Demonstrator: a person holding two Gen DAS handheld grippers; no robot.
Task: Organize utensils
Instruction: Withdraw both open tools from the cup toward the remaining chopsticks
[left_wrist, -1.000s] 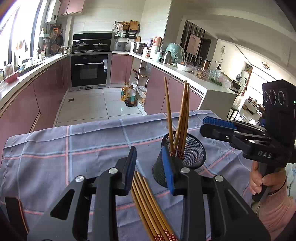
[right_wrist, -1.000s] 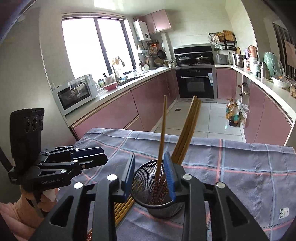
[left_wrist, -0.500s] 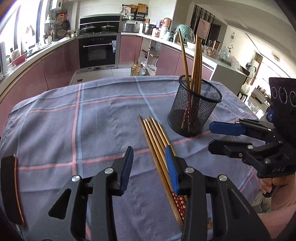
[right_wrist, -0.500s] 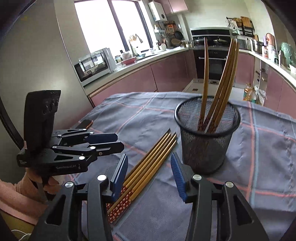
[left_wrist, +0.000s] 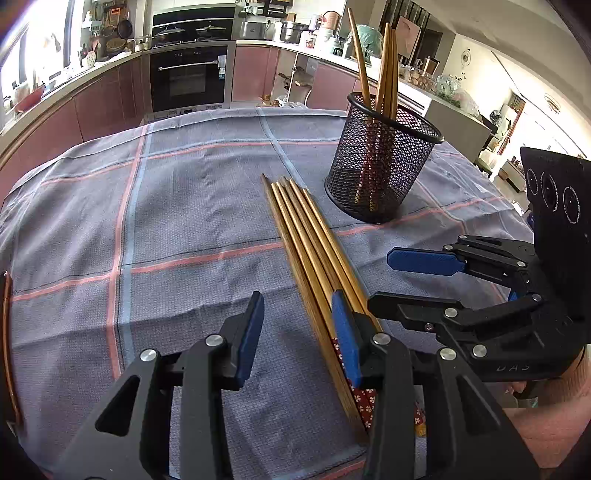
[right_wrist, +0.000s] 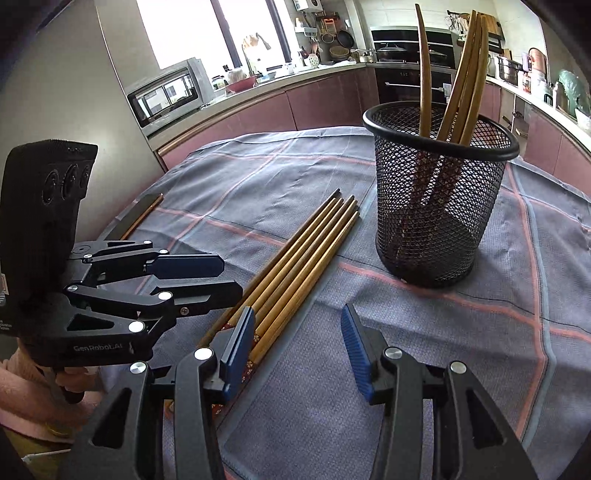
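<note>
Both claws have descended toward the checked grey cloth (left_wrist: 177, 206): left wrist view, left claw (left_wrist: 297, 336) opening, empty, beside loose golden-brown wooden chopsticks (left_wrist: 306, 243); right wrist view, right claw (right_wrist: 297, 347) spread, empty, black mesh cylindrical holder (right_wrist: 439, 206) beyond.

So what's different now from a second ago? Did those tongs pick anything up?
Both tongs came down from above the mesh cup toward the chopsticks lying on the cloth. The left tongs are opening, with nothing between them; the right tongs stand open and empty. Nothing was picked up or let go. The cup, the chopsticks standing in it and the loose bundle stayed put.
</note>
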